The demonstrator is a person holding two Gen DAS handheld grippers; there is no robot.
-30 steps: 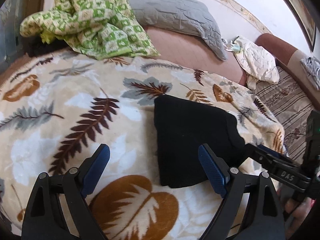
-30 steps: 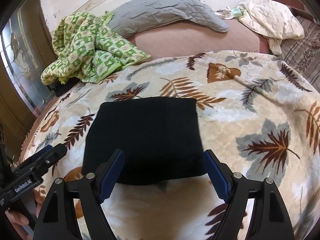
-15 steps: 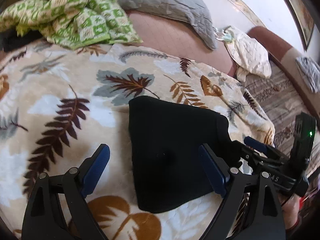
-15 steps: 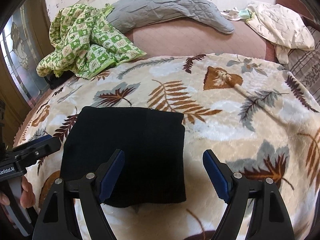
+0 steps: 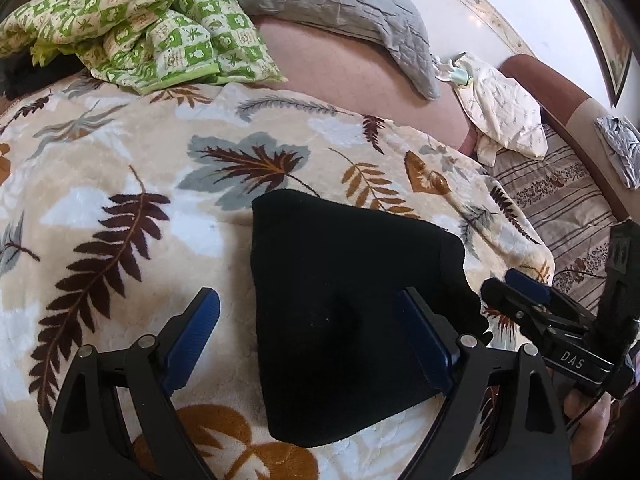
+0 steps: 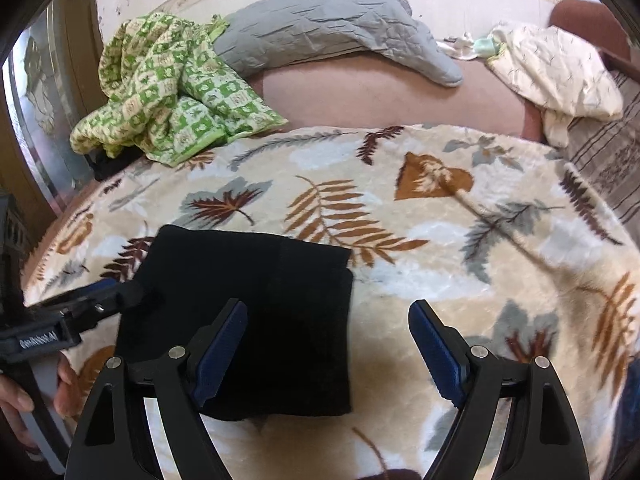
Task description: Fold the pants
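Bed blanket (image 5: 120,160): pants (image 5: 344,312) now a compact folded square. Left gripper (image 5: 308,332) wide apart, right gripper (image 6: 328,344) opening, both empty and shifted sideways — fold looks done.

Home bedroom. We are looking at a bed (image 6: 360,92) with a brown sheet, overlaid by a plush cream blanket (image 6: 440,240) printed with brown and grey leaves. A crumpled green checked quilt (image 6: 168,96) and a grey quilted cover (image 6: 320,28) are lying near the far wall. A cream cloth (image 6: 560,76) is resting beside a striped cushion (image 5: 560,200). Black folded pants (image 6: 260,300) are lying on the blanket.
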